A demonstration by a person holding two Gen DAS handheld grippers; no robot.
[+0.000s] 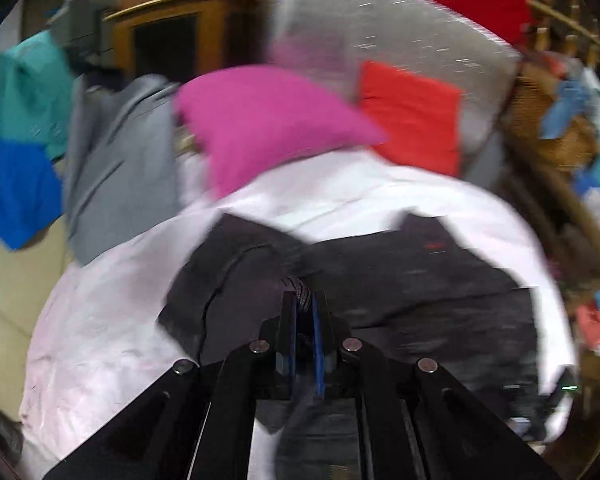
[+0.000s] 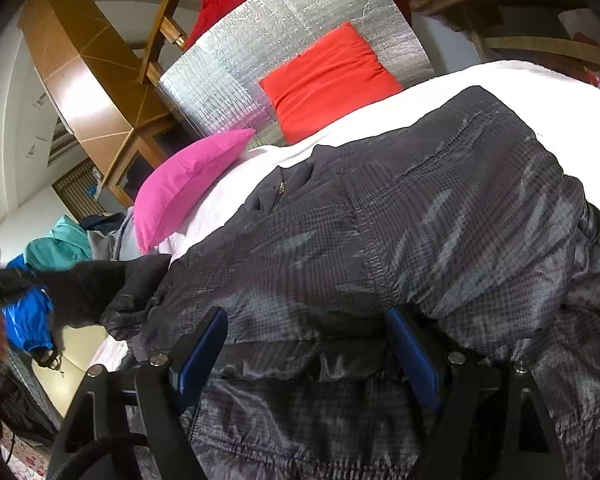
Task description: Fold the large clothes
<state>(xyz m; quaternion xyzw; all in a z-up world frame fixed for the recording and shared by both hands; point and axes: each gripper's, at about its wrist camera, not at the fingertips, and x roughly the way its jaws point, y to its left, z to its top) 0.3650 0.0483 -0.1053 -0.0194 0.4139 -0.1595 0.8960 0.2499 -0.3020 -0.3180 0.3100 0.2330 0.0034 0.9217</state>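
Blue-padded fingers of the left gripper (image 1: 303, 304) pinch what seems a cuff of the dark jacket (image 2: 400, 216), which stretches toward 1 o'clock; right gripper (image 2: 306, 344) gapes over its hem.

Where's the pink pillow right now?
In both views the pink pillow lies on the white bed cover, beyond the dark jacket, left of the red pillow.

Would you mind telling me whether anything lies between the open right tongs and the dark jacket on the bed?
Nothing visible does. The right tongs are open directly over the dark jacket, with only its own fabric between the fingers. The pink pillow and red pillow lie farther up the bed.
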